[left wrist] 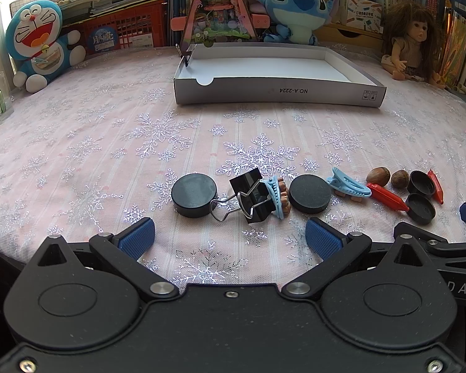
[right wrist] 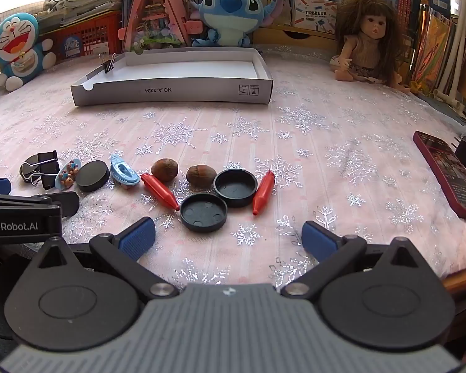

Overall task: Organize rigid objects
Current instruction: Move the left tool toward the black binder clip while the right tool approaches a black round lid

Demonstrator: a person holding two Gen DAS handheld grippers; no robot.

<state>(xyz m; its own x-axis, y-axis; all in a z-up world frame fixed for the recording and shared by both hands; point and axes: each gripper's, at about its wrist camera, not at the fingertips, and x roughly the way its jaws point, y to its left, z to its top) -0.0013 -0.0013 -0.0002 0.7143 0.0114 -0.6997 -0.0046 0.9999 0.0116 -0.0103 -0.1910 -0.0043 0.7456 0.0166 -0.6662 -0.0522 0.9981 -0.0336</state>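
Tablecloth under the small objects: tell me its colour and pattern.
Pale pink tablecloth with silvery glitter snowflakes; clearest in the right wrist view.

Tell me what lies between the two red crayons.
Right wrist view: between the left red crayon and the right red crayon lie two upturned black caps, touching; a brown nut sits just behind.

Black left claw (left wrist: 230,236) and grey-ribbed right claw (right wrist: 228,237), blue ridged pads, silver screws
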